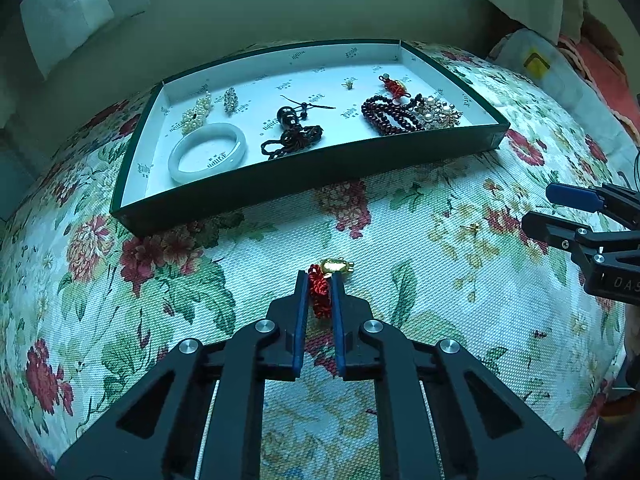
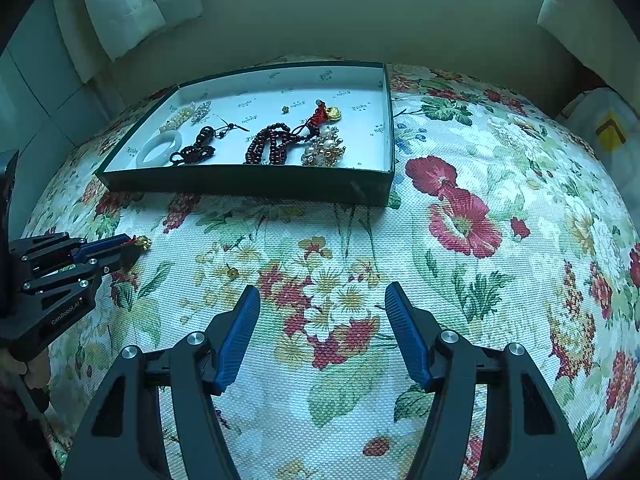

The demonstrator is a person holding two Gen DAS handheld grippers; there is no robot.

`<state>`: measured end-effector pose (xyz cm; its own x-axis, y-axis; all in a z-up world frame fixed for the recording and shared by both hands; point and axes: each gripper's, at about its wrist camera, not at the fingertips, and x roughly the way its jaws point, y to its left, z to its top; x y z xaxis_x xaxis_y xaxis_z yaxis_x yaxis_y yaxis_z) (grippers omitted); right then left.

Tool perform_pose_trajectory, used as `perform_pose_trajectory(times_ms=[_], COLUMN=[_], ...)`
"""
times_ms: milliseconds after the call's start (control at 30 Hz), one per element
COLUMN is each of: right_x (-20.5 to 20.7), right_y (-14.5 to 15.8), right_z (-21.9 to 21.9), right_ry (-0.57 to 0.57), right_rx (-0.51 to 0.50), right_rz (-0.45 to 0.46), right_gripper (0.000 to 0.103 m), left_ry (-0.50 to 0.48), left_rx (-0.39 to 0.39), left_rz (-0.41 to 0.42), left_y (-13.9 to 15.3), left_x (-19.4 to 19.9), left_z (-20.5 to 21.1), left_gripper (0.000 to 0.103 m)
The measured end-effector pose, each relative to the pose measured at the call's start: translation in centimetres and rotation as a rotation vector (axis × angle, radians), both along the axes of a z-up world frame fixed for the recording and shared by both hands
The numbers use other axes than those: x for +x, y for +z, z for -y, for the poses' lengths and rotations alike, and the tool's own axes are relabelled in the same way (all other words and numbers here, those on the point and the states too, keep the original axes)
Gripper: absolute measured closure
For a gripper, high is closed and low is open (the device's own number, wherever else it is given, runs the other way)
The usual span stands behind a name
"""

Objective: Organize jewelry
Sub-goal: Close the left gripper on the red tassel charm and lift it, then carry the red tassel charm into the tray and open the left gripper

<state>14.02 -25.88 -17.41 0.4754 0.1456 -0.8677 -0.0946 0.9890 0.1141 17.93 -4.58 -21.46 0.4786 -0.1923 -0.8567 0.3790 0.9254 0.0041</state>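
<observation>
My left gripper is shut on a red knotted cord charm with a gold ingot, low over the floral cloth in front of the tray. It also shows in the right wrist view. The dark green tray with a white lining holds a jade bangle, pearl pieces, a black cord pendant, dark red beads, a red-gold charm and a pearl brooch. My right gripper is open and empty over the cloth. A small gold earring lies on the cloth.
The floral cloth covers a rounded surface that drops away at the sides. A white wall and curtains stand behind the tray. A bag with a yellow mark lies at the far right.
</observation>
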Motion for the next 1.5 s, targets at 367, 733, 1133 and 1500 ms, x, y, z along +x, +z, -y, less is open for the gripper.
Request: perform_pose_trajectory(times_ms=[367,733,1133,1500], right_x=[0.8,1.7,1.3,1.1], right_y=[0.0,-1.2,-1.1,-0.9], right_z=[-3.3,-5.7,-6.4,-5.9], right_ry=[0.085,0.137,0.156,0.133], right_rx=[0.012,-0.018,-0.026,-0.018], right_rz=[-0.005,-0.005,0.000,0.003], right_gripper=[0.067,0.079,0.095,0.095], left_ry=[0.046,0.055,0.064,0.070], left_rx=[0.000,-0.009,-0.011,-0.020], left_rz=[0.008,0.002,-0.004,0.005], left_y=[0.4,0.3,0.2,0.7], left_x=[-0.1,0.2,0.4,0.1], left_z=[-2.6,-3.2,-3.4,-3.3], left_gripper=[0.093,0.093,0.093,0.094])
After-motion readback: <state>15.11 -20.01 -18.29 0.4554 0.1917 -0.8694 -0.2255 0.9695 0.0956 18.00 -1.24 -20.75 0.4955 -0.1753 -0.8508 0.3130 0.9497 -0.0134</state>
